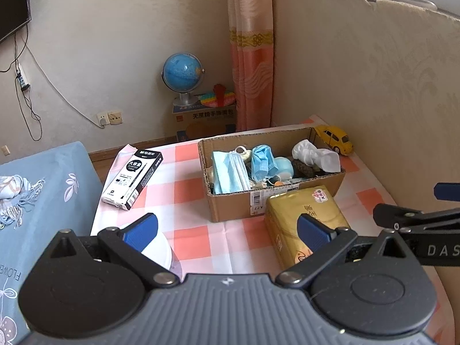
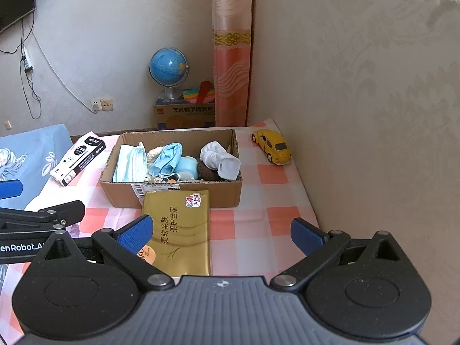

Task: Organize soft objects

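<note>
Both spread wide and empty: left gripper (image 1: 227, 230), right gripper (image 2: 221, 233), poised over the table (image 2: 250, 224). Soft masks (image 2: 129, 161) and cloth (image 2: 220, 159) already gathered inside cardboard box (image 2: 172, 195); gold tissue pack (image 2: 181, 230) just outside, likely next.

- Cardboard box (image 2: 172, 192), frame centre, holds face masks (image 2: 130, 162).
- Tissue pack (image 2: 179, 230) touches its near wall.
- Toy car (image 2: 273, 146) right of box; pen box (image 2: 79, 158) left.

An open cardboard box (image 2: 172, 195) holds soft things: pale blue face masks (image 2: 130, 164) at its left, a crumpled blue mask (image 2: 168, 158) mid-box, white cloth (image 2: 218, 158) (bunched) at right.
</note>
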A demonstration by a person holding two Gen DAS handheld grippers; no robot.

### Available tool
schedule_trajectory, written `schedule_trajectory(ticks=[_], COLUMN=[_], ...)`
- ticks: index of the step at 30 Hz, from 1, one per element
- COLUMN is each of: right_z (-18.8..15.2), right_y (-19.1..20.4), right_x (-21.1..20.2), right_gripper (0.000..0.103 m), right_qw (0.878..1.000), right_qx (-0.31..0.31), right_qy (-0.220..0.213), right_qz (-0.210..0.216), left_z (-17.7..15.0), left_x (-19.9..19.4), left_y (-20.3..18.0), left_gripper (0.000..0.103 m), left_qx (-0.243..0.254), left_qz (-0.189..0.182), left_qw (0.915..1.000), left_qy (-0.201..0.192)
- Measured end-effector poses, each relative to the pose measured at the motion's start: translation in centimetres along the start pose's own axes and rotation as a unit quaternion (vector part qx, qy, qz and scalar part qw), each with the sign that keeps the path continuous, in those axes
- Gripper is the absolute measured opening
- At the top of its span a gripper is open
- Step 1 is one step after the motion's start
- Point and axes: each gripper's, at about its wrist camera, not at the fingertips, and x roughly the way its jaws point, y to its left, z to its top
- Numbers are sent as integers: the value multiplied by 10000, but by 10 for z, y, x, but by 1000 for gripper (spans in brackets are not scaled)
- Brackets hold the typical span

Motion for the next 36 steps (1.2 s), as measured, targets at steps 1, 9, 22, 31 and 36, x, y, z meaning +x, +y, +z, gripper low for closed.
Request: schedule_trajectory(ticks=[1,9,22,31,36], right_z=[0,-1,-1,-1,-1], right_y=[0,0,-1,-1,-1], right_x=[0,-1,-2,-5,-6], right_gripper=[103,103,103,103,103], right_qw=[10000,10000,10000,10000,10000], right_qx=[-1,-3,-12,-14,-18], right_qy=[-4,-12,-34,-45,-52], right_qz=[5,4,0,-10,-5], left_z=[0,0,0,0,0], left_x=[0,-1,-3,-3,-5], left_y=[0,0,-1,-1,-1], left_gripper=[103,103,103,103,103], left_qx=[1,0,18,18,27], left_qz=[-1,3,14,18,25], left_qw=[10000,10000,10000,10000,10000], left_qy=[3,-1,-25,-27,-36])
